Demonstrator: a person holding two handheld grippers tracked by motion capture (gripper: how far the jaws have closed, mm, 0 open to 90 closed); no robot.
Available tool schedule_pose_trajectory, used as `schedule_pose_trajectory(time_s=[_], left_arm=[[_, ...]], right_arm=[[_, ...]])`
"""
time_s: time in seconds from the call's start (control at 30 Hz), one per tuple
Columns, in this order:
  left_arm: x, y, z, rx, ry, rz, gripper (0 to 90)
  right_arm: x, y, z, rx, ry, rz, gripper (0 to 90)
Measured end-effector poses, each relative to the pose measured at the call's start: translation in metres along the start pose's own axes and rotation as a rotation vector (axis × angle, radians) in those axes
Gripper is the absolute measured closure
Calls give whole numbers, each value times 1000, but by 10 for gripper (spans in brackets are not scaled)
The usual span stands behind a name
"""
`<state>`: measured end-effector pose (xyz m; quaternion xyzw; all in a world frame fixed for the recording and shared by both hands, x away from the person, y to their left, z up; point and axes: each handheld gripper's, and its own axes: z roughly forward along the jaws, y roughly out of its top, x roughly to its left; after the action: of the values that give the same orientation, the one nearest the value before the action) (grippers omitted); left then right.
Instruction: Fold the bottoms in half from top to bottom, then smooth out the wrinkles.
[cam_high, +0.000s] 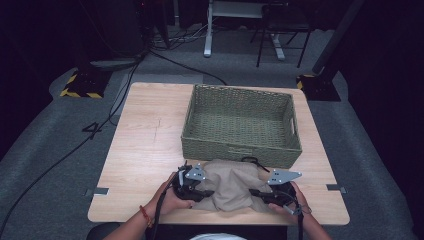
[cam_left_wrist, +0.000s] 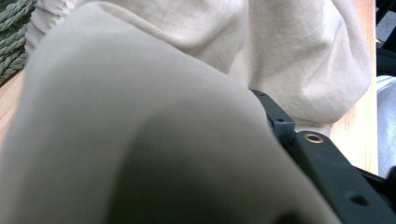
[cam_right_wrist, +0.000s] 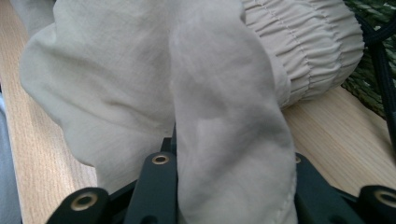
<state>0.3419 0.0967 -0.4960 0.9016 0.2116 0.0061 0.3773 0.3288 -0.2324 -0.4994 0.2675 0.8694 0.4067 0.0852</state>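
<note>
Left gripper (cam_high: 201, 192): black body, grey three-cornered plate on top with small dark holes; black cable trails toward the table's near edge. Left hand (cam_high: 172, 199): bare forearm, red-orange band at the wrist.

Right gripper (cam_high: 256, 192): black body, same grey plate with small holes, black cable trailing down. Right hand (cam_high: 294, 199): bare, no sleeve visible.

Gripper views: jaws matte black, flat-sided, set with brass-coloured ringed inserts; one shows a small moulded block with a recessed hole.
</note>
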Motion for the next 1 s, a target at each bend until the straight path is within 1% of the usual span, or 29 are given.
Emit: schedule_pose_trajectory(time_s=[0.07,0.17,0.2,0.33,0.43,0.5,0.53,0.6,0.63,0.73,0.77,0.9,0.97,1.0], left_arm=[[-1,-1,0,-12,-3,6,607],[-1,-1,0,-11,2,1,620],[-2,-1,0,-12,7,8,620],[-2,-1,0,-11,3,0,622],[-2,0,0,-14,5,11,627],[-3,0,0,-16,8,15,647],[-4,0,-1,-22,12,25,660],[-5,0,-1,-25,13,27,675],[-6,0,-3,-30,20,26,682],[-7,0,-4,-41,30,37,693],[-7,1,-6,-56,28,36,702],[-9,1,-8,-64,35,36,706],[-11,2,-13,-74,45,51,710],[-11,2,-13,-74,45,51,710]], right_arm=[[0,0,0,-4,2,-3,721],[1,0,-1,-6,1,-12,727],[1,0,-1,-6,1,-12,727],[0,1,-1,-8,2,-18,730],[0,1,-1,-9,1,-20,732],[2,1,-3,-11,-4,-31,736],[2,1,-3,-12,-5,-33,737],[2,1,-3,-13,-7,-37,738],[3,2,-5,-15,-12,-49,740],[5,3,-7,-22,-19,-61,742],[6,5,-10,-29,-22,-69,744],[8,8,-13,-46,-21,-80,745],[11,11,-17,-60,-19,-92,746],[11,11,-17,-60,-19,-92,746]])
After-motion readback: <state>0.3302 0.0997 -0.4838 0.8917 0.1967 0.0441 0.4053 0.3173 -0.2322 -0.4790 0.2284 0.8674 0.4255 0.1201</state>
